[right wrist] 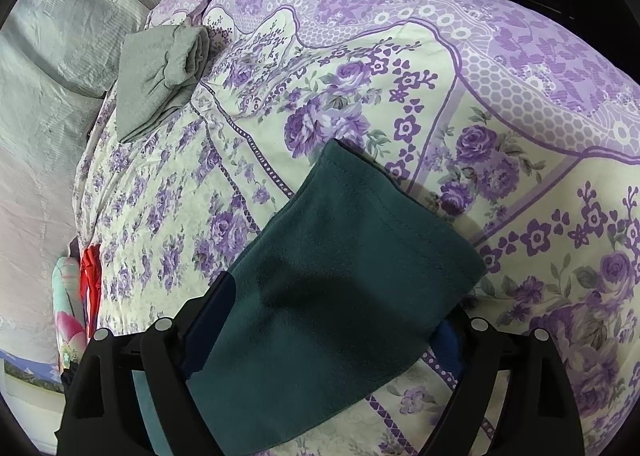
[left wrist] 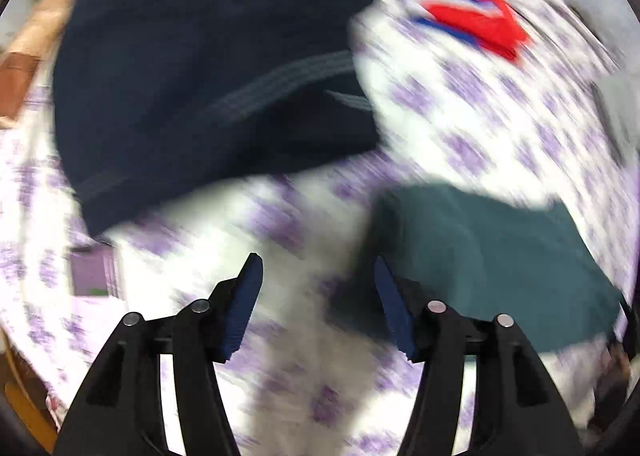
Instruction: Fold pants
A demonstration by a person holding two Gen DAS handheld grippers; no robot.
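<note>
Dark teal fleece pants [right wrist: 336,288] lie folded on the purple floral bedsheet [right wrist: 400,103]. They also show in the blurred left wrist view [left wrist: 492,256] at the lower right. My right gripper [right wrist: 328,320] has its jaws spread wide; the teal cloth drapes over the gap and hides the fingertips, so I cannot tell if it grips. My left gripper [left wrist: 318,276] is open and empty above the sheet, just left of the teal pants.
A navy garment with grey stripes [left wrist: 208,79] lies at the upper left of the left view. A red, white and blue garment [left wrist: 460,3] lies beyond. A folded grey garment [right wrist: 160,79] sits near the pale pillows [right wrist: 60,55].
</note>
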